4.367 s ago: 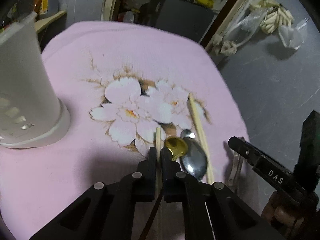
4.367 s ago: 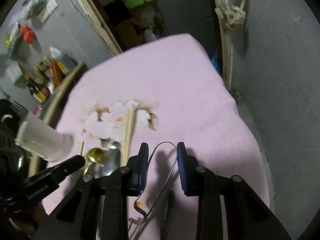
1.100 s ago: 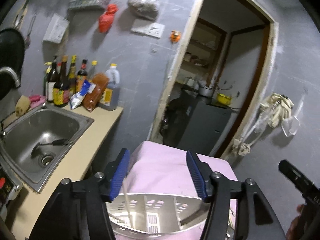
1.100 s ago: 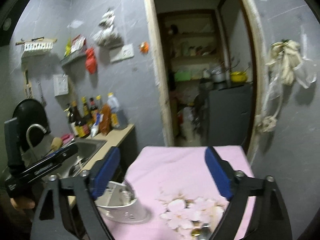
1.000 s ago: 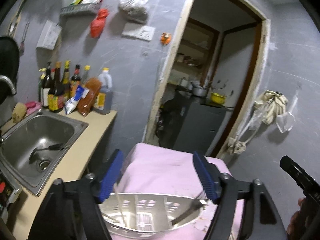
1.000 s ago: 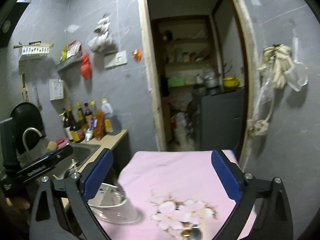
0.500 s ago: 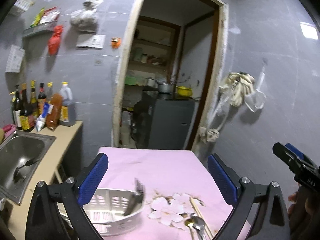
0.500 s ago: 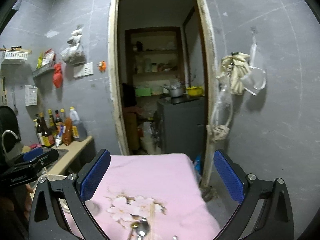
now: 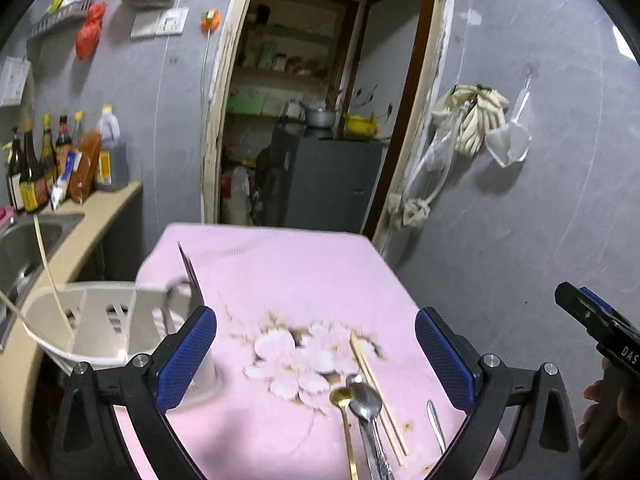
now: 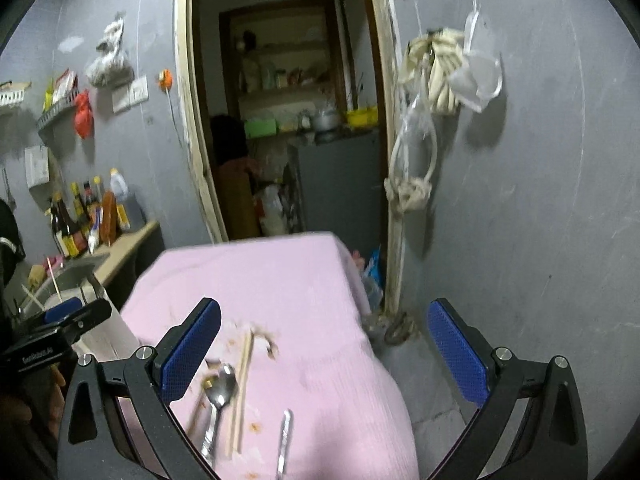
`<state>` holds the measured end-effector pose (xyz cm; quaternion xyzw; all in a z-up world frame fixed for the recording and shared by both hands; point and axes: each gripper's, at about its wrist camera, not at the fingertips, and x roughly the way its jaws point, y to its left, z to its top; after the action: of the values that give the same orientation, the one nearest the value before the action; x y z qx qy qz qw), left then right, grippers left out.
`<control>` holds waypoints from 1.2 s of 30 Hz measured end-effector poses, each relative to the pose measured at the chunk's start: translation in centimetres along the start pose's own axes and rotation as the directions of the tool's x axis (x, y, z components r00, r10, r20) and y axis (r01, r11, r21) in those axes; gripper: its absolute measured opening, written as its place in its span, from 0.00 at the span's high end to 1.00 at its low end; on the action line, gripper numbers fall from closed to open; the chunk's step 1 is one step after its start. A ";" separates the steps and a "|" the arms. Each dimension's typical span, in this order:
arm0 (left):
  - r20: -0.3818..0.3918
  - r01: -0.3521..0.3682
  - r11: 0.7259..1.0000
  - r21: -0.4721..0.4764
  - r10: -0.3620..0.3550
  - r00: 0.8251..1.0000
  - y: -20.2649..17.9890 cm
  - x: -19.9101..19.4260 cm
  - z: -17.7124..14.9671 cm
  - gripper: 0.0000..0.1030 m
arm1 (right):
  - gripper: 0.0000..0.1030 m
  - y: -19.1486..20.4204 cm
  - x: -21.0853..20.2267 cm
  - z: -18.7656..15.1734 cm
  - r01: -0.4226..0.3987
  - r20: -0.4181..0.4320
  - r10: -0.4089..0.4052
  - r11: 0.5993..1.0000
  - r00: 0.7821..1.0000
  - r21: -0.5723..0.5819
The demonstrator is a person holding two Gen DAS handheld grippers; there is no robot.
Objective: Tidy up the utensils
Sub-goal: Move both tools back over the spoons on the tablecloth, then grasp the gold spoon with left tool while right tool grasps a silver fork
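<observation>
I saw a gold spoon [image 9: 345, 408], steel spoon [image 9: 366, 408] and chopsticks [image 9: 378, 388] lying side by side on the cloth. A white holder [image 9: 100, 320] stood at left, holding a chopstick [image 9: 50, 276] and dark fork [image 9: 190, 276].

Our left gripper [image 9: 316, 358] has black angular plastic arms, silver screws at the joints and blue textured finger pads [image 9: 186, 356]. Our right gripper [image 10: 324, 354] is built alike, its blue pads [image 10: 458, 354] dotted. White lettering marks each black body seen across; bare fingers show beside it.
</observation>
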<state>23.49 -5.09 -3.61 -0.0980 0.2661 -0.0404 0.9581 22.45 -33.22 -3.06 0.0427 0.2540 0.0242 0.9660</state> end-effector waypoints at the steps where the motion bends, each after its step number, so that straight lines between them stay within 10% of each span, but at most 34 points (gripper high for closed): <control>1: -0.017 -0.008 1.000 -0.004 0.008 1.000 -0.1 0.6 -0.6 0.03 | 0.02 -0.4 0.6 -0.7 -0.007 -0.019 0.007 1.000 1.000 0.001; 14: -0.252 -0.009 1.000 -0.030 0.002 0.968 0.0 7.1 -6.2 0.03 | 0.03 -1.2 7.0 -9.2 -0.116 -0.263 0.107 0.993 0.959 -0.018; 18: -0.295 0.017 0.999 -0.029 -0.025 0.955 0.0 8.6 -7.3 0.04 | 0.26 -0.2 8.5 -10.8 -0.172 -0.319 0.156 0.985 0.935 -0.023; 24: -0.372 0.052 0.998 -0.035 -0.061 0.926 0.1 10.7 -8.5 0.27 | 0.59 1.3 10.4 -12.4 -0.233 -0.382 0.205 0.972 0.901 -0.027; 36: -0.432 0.117 0.993 -0.014 -0.111 0.895 -0.9 12.1 -9.5 0.72 | 0.69 2.0 10.6 -12.3 -0.188 -0.395 0.124 0.974 0.910 -0.127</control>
<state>28.93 -9.09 -17.45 -0.0959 0.4652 -0.1187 0.8720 25.54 -29.62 -18.68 -0.0212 0.4315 0.1298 0.8925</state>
